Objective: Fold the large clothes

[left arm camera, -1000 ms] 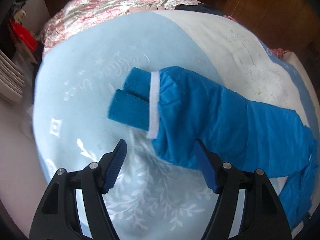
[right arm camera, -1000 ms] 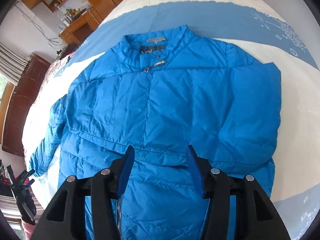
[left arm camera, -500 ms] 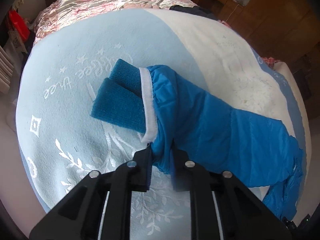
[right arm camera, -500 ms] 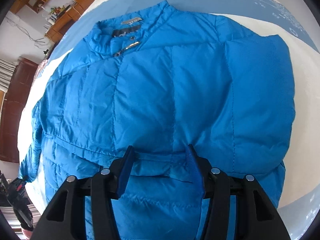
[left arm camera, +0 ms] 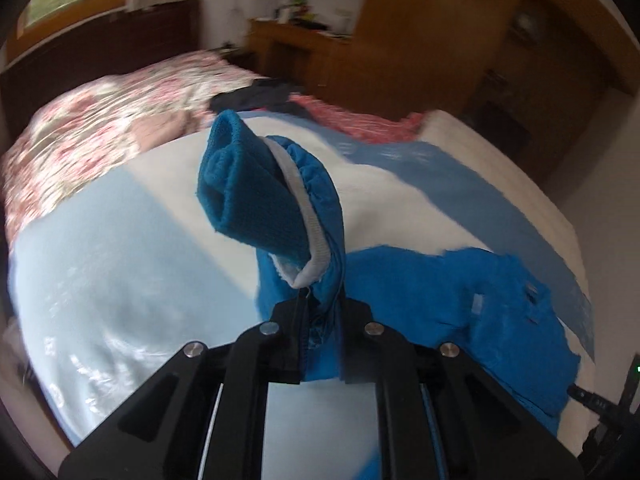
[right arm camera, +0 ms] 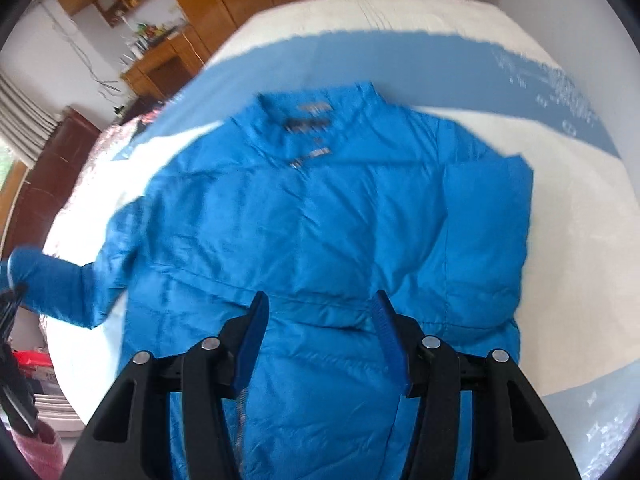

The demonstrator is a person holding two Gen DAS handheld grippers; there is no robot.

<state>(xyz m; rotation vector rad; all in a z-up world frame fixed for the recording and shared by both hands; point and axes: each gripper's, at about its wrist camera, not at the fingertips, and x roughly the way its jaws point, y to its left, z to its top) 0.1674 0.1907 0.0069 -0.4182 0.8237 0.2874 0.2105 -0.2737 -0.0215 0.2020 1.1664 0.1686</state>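
Observation:
A bright blue padded jacket [right arm camera: 328, 216] lies front up on the bed, collar toward the far side. My left gripper [left arm camera: 322, 312] is shut on the jacket's sleeve [left arm camera: 316, 216] just behind its knit cuff [left arm camera: 248, 192] with the white band, and holds it lifted off the blanket. In the right wrist view that raised sleeve [right arm camera: 60, 284] shows at the left edge. My right gripper [right arm camera: 318, 340] hovers open above the jacket's lower front, nothing between its fingers. The jacket's other sleeve is folded in at the right side.
The bed carries a light blue and white blanket [left arm camera: 120, 248] and a floral quilt [left arm camera: 100, 116] at its far end, with dark clothes [left arm camera: 260, 98] on it. Wooden wardrobes [left arm camera: 500, 52] and a desk [left arm camera: 296, 44] stand beyond. Stacked items [right arm camera: 36, 364] sit beside the bed.
My left gripper closed on the sleeve near the cuff, then lifted it off the blanket and swung it toward the jacket's body. The right gripper stayed open above the jacket.

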